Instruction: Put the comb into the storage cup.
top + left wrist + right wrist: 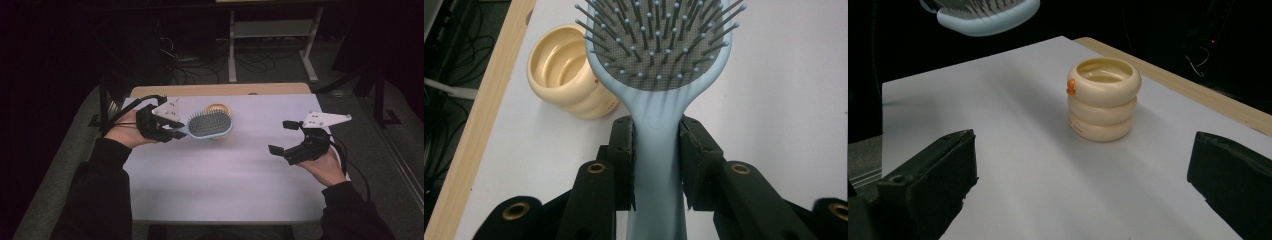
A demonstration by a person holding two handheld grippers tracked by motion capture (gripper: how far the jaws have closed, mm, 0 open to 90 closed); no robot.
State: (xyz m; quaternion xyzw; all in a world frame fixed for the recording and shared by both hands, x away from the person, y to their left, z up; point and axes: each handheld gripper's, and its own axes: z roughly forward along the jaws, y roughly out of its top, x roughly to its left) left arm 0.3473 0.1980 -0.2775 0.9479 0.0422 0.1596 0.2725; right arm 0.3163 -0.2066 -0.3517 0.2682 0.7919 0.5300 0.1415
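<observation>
A light blue hairbrush (210, 125) with grey bristles hangs in the air above the white table, bristles up. My left gripper (175, 129) is shut on its handle, and in the left gripper view the jaws press both sides of the brush's handle (658, 150). A cream ribbed cup (1104, 99) with a small orange mark stands upright on the table, below and behind the brush head; its rim (218, 107) peeks out beyond the brush in the high view. My right gripper (281, 137) is open at the right, empty, with the cup (566, 70) some way ahead of it.
The white tabletop (225, 180) has a wooden strip (220, 90) along its far edge. Beyond it the floor is dark with cables (200, 65) and a white table frame (272, 30).
</observation>
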